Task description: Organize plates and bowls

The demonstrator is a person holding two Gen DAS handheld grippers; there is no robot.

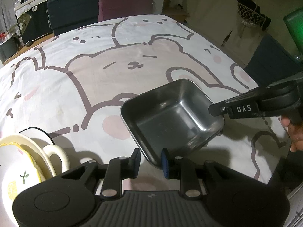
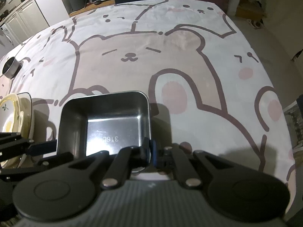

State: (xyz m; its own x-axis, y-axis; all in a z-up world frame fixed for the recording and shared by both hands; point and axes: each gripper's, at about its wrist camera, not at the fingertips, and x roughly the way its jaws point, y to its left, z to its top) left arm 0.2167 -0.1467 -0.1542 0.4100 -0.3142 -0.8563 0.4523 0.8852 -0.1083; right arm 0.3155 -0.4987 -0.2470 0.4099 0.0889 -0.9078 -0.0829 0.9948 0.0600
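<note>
A square steel tray (image 1: 170, 119) is held above the table, tilted. My right gripper (image 2: 149, 153) is shut on its near-right rim; it also shows in the left wrist view (image 1: 217, 111) at the tray's right edge. My left gripper (image 1: 150, 160) is open, its blue pads on either side of the tray's near corner; I cannot tell if they touch it. The tray fills the middle of the right wrist view (image 2: 106, 124). A stack of cream dishes with lemon print (image 1: 20, 162) stands upright at the left, also seen in the right wrist view (image 2: 13, 117).
The table has a white cloth with bear drawings (image 1: 113, 66). A small steel cup (image 2: 10, 67) stands at the far left. Dark and maroon chairs (image 1: 125, 1) stand at the far edge. The table's right edge (image 1: 255, 83) drops to the floor.
</note>
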